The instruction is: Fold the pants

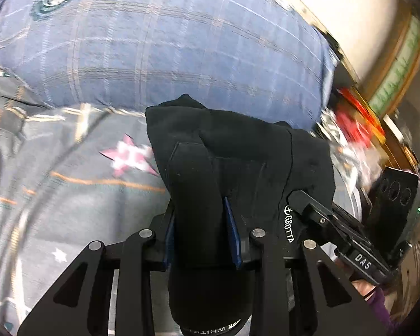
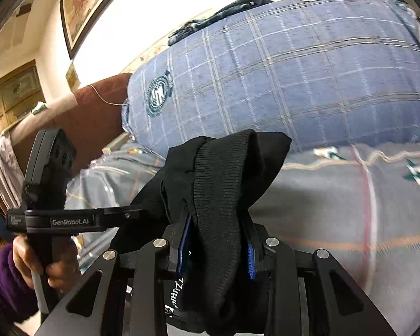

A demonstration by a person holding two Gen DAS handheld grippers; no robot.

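The black pants (image 1: 226, 151) are bunched up and held off the bed by both grippers. My left gripper (image 1: 203, 229) is shut on a thick fold of the pants, its blue pads pressing the cloth. White lettering shows on the fabric at its right. My right gripper (image 2: 218, 243) is shut on the ribbed waistband of the pants (image 2: 221, 184), which drapes over its fingers. The right gripper (image 1: 350, 240) shows in the left wrist view, clamped on the pants' right side. The left gripper (image 2: 126, 212) shows in the right wrist view, reaching into the cloth from the left.
A grey patterned bedsheet (image 1: 70, 196) lies below. A large blue plaid pillow (image 1: 182, 42) (image 2: 294, 78) lies just behind the pants. A brown headboard (image 2: 92, 112) and framed picture (image 2: 89, 2) stand at the left. Red clutter (image 1: 355, 120) sits at the bed's right side.
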